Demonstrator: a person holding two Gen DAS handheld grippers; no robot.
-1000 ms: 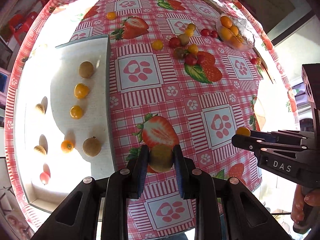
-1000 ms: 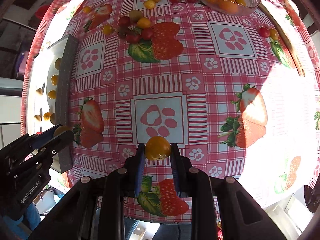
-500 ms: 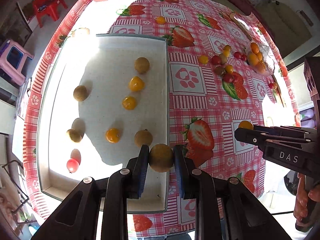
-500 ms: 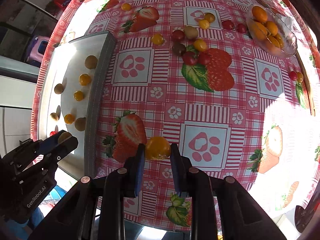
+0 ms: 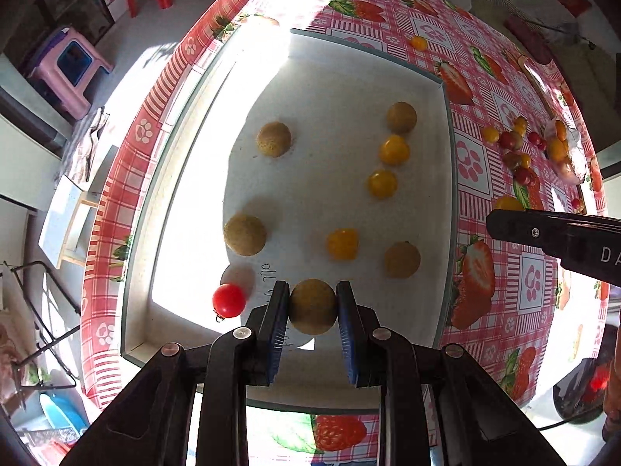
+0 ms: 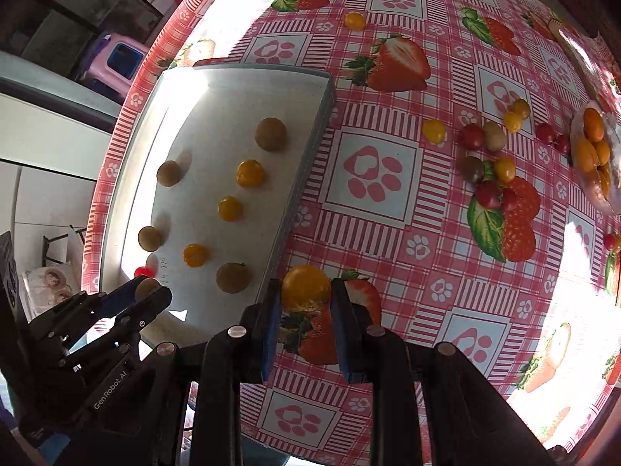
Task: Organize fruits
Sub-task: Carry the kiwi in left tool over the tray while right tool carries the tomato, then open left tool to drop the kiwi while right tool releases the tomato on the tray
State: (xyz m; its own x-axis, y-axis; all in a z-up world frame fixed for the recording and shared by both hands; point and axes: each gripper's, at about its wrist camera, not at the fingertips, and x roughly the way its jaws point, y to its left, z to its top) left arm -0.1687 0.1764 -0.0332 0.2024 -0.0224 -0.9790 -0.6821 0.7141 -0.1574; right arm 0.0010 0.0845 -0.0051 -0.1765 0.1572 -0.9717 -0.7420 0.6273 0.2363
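over the white tray the left gripper is clamped on a brown round fruit, hanging above the tray's near end, between the red cherry tomato and another brown fruit already lying in there. the right gripper is clamped on a yellow tomato and sits just outside the tray's long wall, over the tabletop, not above the tray floor yet.

stuff i'd worry about from here:

- everything in the tray is round and lies loose. if the brown fruit gets let go from any height i'd expect it to roll and knock the red tomato or the brown one next to it, and the rows get messy. the yellow ones run in a rough line along the tray's far side, so one bump could wreck that.
- the yellow tomato has to clear the tray wall. if the right gripper comes across too low the fruit or the pads could catch the rim and shove the whole tray on that slick tablecloth.
- both grippers are heading for the same end of the tray, pretty near each other. crossing paths there looks like a real collision risk.
- tomatoes are soft, so squeezing harder to be safe could split one.

plenty of loose fruit is left on the tabletop well away from the tray, so this looks nowhere near done.
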